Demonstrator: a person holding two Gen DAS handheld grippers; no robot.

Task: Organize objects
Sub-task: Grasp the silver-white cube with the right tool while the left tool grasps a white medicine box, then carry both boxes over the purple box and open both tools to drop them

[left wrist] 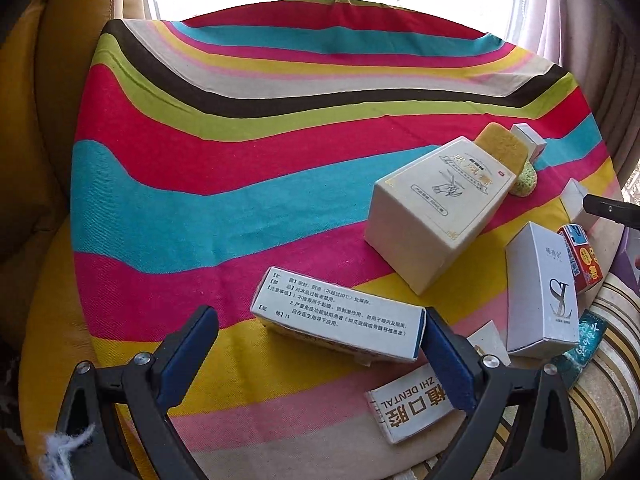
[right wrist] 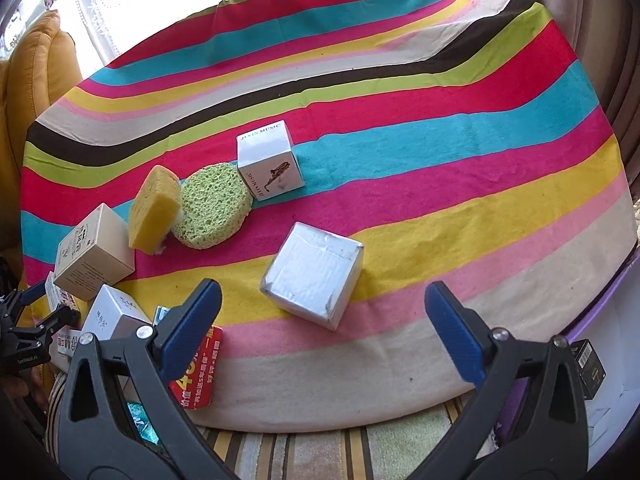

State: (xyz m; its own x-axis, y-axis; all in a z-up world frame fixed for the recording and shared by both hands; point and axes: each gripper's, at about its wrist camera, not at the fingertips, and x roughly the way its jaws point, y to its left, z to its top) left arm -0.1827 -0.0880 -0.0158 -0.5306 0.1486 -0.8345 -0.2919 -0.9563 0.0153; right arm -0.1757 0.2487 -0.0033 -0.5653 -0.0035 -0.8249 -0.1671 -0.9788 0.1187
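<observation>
Boxes and sponges are lying scattered over the striped cloth (left wrist: 240,128) covering the counter. In the left wrist view, the left gripper (left wrist: 320,344) is hovering with its jaws spread wide, and the medicine box (left wrist: 340,316) printed with Chinese text is sitting between the blue pads (left wrist: 188,356), its right end seeming to touch the right pad, though contact is hard to judge from this angle. Just below it, the dental box (left wrist: 408,408) is lying flat, partly hidden behind the right jaw. Beyond, the tall cream box (left wrist: 436,208) is leaning on its side with the yellow sponge (left wrist: 504,152) resting against its far end. The grey-white box (left wrist: 540,288) is standing near the red box (left wrist: 584,260) at the cloth's edge.

In the right wrist view, the right gripper (right wrist: 320,320) is also hanging wide open, holding nothing. The silver-wrapped box (right wrist: 316,276) is lying just ahead of the jaws, between them and slightly nearer the left one. Farther off, the green round sponge (right wrist: 212,208) is touching both the yellow sponge and the white music box (right wrist: 268,160).
</observation>
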